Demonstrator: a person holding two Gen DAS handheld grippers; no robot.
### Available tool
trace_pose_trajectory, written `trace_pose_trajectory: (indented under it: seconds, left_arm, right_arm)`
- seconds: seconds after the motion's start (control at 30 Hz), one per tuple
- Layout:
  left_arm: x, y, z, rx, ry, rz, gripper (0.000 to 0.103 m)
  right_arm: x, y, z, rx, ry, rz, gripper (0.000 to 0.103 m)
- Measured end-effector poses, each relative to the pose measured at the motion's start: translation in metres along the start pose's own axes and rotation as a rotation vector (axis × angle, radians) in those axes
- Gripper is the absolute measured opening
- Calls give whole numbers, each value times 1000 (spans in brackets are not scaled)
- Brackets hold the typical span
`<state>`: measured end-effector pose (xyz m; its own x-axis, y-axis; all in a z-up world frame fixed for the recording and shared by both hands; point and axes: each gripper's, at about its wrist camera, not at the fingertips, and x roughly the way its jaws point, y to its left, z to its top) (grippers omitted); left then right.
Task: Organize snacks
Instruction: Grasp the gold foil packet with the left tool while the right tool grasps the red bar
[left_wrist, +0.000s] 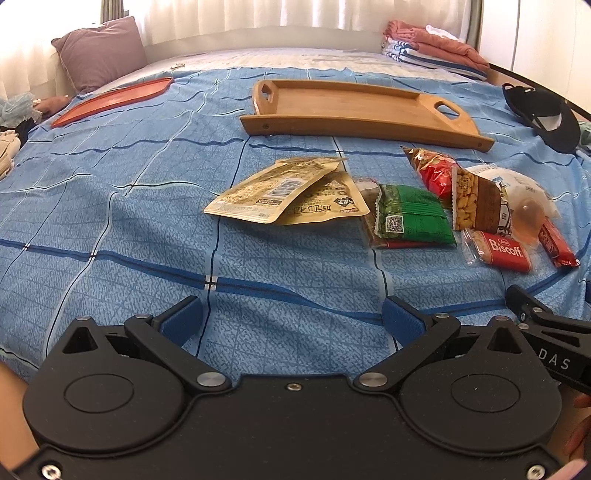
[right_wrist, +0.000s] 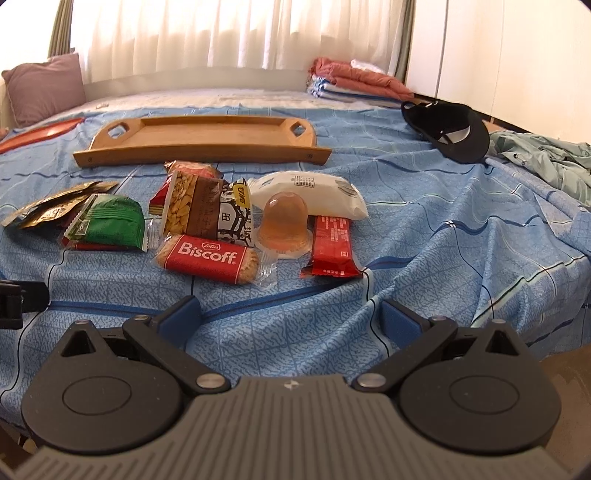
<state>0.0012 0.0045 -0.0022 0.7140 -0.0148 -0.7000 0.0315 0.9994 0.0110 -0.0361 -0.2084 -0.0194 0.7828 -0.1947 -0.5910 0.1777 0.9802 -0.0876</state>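
hovering over the bedspread (right_wrist: 424, 236), right gripper (right_wrist: 291, 317) and left gripper (left_wrist: 293, 317) both spread wide, empty. snack pile (right_wrist: 207, 225) just ahead of right gripper (wooden tray (right_wrist: 207, 129) beyond it).

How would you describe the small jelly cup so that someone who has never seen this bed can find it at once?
Start at the long wooden tray on the blue bedspread; the snack pile lies just in front of it. In the pile, look in front of the white pouch, between the Biscoff packet and the red bar. The jelly cup is the only translucent amber dome; everything around it is a flat wrapper.
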Motion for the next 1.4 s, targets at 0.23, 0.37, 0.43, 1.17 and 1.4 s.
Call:
trace_pose_trajectory:
  seconds: [0.23, 0.37, 0.43, 1.17, 1.4]
  left_arm:
    - [-3, -3, -4, 7, -32, 17, 103]
    - [-6, 3, 1, -26, -16, -8, 103]
    - [-8, 6, 5, -45, -20, -14, 103]
    - [19, 39, 63, -83, -187, -90, 80]
    - [62, 41, 71, -100, -91, -124, 83]
  right_arm:
    - [-6, -2, 0, 12, -26, 5, 103]
    - [-15, -7, 2, 17, -65, 37, 103]
    - [-21, -10, 4, 28, -101, 60, 103]
    - [12, -56, 32, 127, -69, 95, 73]
    - [25, -49, 31, 103, -43, 48, 73]
